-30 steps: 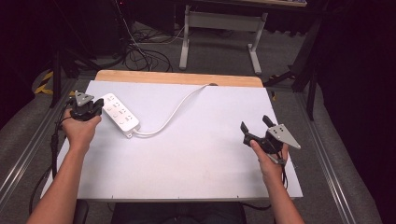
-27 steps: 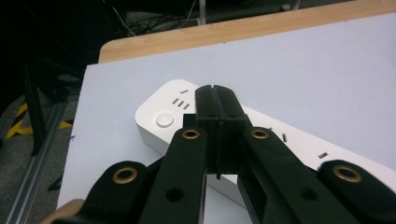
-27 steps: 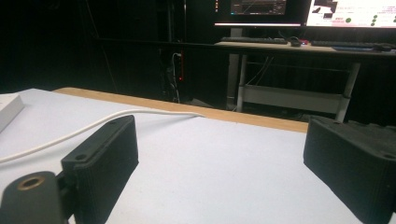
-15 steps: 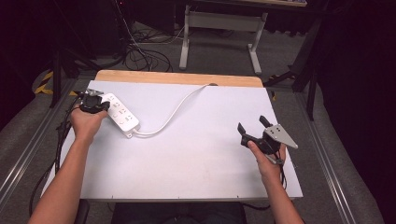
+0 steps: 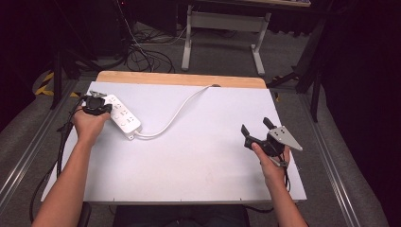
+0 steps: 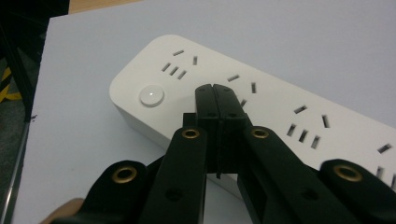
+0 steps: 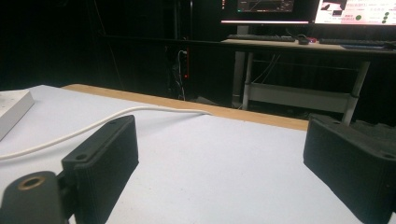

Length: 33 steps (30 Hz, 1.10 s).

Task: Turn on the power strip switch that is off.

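Up close, my left claw [image 6: 215, 88] is clenched, jaws pressed together with nothing between them, its tips over the top of the white power strip [image 6: 280, 112], beside the round button [image 6: 152, 95] at the strip's end. From above, the power strip [image 5: 122, 114] lies near the left edge of the white table [image 5: 198, 156], its cord [image 5: 175, 113] curving off toward the far wooden edge. Well apart, my right claw [image 5: 255, 127] hangs released, jaws wide, above bare table.

power strip [image 5: 122, 115] on table [image 5: 203, 161] far left, cord [image 5: 176, 113] trailing rightward
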Each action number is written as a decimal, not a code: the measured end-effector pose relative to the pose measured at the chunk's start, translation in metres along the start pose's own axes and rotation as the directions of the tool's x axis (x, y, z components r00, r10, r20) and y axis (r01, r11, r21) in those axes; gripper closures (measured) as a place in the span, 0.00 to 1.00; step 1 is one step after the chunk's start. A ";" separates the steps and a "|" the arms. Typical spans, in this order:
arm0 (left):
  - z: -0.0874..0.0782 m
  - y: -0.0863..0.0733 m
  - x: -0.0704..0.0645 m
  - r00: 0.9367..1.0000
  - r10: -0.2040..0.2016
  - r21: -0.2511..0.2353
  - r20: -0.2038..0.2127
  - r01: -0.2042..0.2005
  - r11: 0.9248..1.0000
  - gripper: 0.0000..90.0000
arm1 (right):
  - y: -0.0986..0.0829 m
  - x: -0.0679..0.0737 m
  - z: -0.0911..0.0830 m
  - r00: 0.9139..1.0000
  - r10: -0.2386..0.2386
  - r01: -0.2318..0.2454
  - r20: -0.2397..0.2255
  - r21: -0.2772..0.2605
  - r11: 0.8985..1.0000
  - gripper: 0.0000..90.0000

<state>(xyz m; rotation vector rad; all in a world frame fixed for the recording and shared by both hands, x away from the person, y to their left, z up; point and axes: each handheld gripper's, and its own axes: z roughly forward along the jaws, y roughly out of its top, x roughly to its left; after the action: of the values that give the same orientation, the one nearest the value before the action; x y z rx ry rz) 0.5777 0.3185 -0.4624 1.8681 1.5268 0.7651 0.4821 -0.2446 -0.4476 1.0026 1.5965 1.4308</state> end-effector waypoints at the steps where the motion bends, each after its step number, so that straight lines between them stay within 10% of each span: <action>1: 0.001 0.001 -0.001 1.000 -0.003 0.001 -0.004 0.003 1.000 1.00 | 0.000 0.000 0.000 1.000 0.001 -0.001 0.000 -0.002 1.000 0.12; 18: 0.002 0.001 0.000 0.999 -0.044 0.014 0.014 0.044 0.999 1.00 | 0.002 -0.003 -0.006 1.000 0.020 -0.020 0.010 -0.015 1.000 0.12; 24: 0.003 -0.005 0.008 0.990 -0.126 -0.001 0.065 0.126 0.992 1.00 | 0.003 -0.003 -0.007 1.000 0.017 -0.016 0.009 -0.018 1.000 0.12; 33: 0.002 -0.003 0.007 0.994 -0.092 0.011 0.055 0.092 0.996 1.00 | 0.003 -0.003 -0.007 1.000 0.018 -0.018 0.011 -0.016 1.000 0.12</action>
<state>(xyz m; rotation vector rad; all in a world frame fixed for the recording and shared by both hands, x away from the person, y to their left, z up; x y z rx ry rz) 0.5782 0.3254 -0.4657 1.7966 1.5713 0.6605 0.4769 -0.2499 -0.4443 1.0165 1.5697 1.4449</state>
